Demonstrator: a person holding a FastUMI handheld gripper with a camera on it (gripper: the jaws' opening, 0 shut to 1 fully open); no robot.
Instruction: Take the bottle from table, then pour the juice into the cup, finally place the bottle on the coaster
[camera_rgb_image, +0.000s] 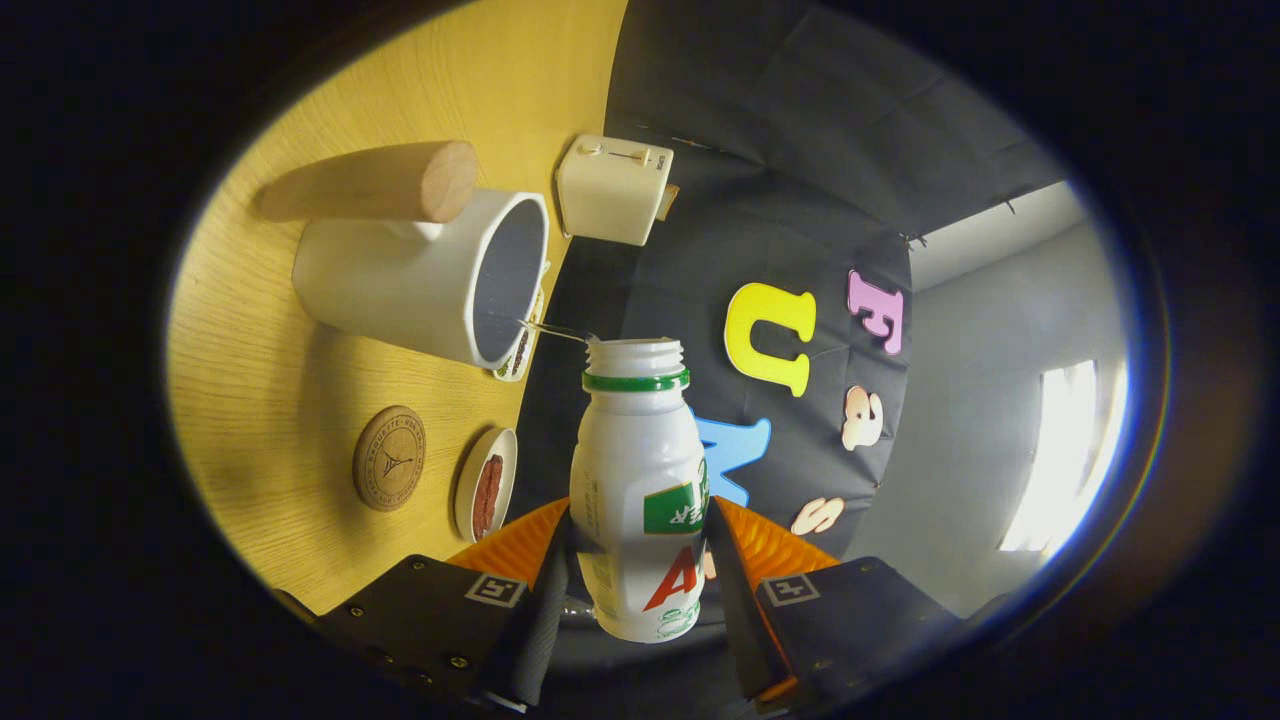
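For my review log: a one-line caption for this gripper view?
Tool shut on the uncapped bottle, tipped toward the white cup, a thin stream running from its mouth into the cup.

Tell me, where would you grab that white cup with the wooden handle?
Judging by its shape, by the wooden handle: it sticks straight out from the cup wall, so two fingers could close across it from the side. The cup's body looks too wide. For now the gripper is shut on the bottle, tipped toward the cup.

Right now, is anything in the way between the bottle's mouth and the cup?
Nothing visible. The gripper is shut on the bottle, tipped toward the cup; a thin stream runs from its open mouth straight to the cup's rim across an open gap.
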